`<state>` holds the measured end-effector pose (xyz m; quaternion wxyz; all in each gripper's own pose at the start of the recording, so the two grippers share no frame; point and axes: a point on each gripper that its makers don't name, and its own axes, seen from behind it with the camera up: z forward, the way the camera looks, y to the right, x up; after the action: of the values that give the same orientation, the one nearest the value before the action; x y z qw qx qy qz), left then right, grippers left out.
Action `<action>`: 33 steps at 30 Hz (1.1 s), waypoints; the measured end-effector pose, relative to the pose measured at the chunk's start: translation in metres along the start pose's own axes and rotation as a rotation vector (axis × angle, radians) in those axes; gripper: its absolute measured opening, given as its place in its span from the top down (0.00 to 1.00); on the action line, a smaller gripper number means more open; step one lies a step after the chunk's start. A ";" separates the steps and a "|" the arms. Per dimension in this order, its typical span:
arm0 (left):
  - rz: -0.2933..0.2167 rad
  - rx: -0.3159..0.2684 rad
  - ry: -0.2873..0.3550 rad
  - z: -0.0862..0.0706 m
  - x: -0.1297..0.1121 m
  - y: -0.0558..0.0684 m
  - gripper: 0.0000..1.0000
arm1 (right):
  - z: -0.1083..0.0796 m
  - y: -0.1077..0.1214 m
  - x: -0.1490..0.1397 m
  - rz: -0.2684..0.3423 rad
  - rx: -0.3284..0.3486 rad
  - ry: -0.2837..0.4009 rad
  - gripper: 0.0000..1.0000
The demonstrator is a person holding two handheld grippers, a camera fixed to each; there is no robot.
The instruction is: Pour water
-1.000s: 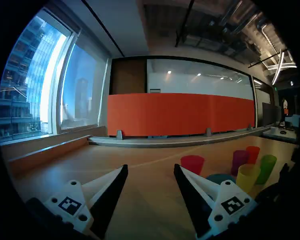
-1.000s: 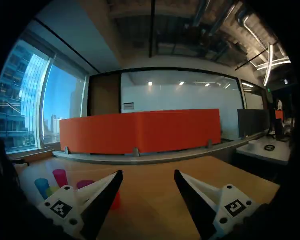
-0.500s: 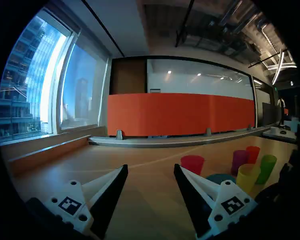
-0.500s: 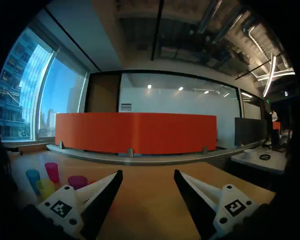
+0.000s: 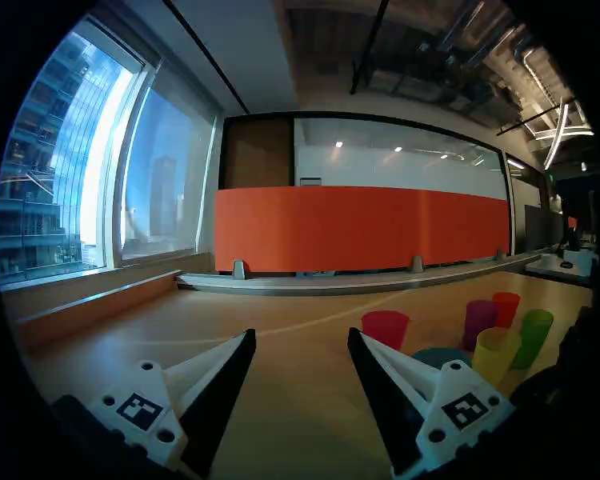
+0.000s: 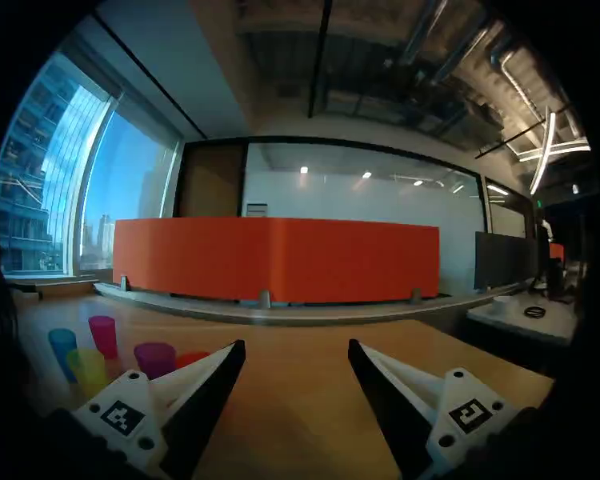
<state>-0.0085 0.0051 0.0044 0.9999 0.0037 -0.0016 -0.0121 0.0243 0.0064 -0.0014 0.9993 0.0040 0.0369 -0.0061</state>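
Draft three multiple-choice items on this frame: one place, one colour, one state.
1. In the left gripper view the yellow cup stands:
A) left of the fingers
B) right of the fingers
C) between them

2. The partition is:
A) green
B) orange
C) white

3. The left gripper is:
A) shut on a cup
B) shut, empty
C) open, empty

Key:
1 B, it sits beyond the fingers, toward the view's right edge.
2 B, it is a bright orange band behind the table.
3 C, a wide gap between the fingers shows bare table.
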 end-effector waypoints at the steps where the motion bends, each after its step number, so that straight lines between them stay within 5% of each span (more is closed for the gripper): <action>1: 0.000 0.000 0.000 0.000 0.000 0.000 0.15 | 0.001 0.001 0.000 0.008 0.000 0.001 0.01; 9: 0.000 0.000 0.000 0.000 0.000 0.000 0.15 | 0.006 0.001 -0.009 0.057 0.003 -0.013 0.01; 33: 0.000 0.000 0.000 0.000 0.000 -0.001 0.15 | 0.006 -0.005 -0.028 0.059 0.013 -0.033 0.01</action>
<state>-0.0087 0.0045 0.0045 0.9999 0.0037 -0.0016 -0.0122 -0.0029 0.0014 0.0070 0.9995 0.0114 0.0201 0.0228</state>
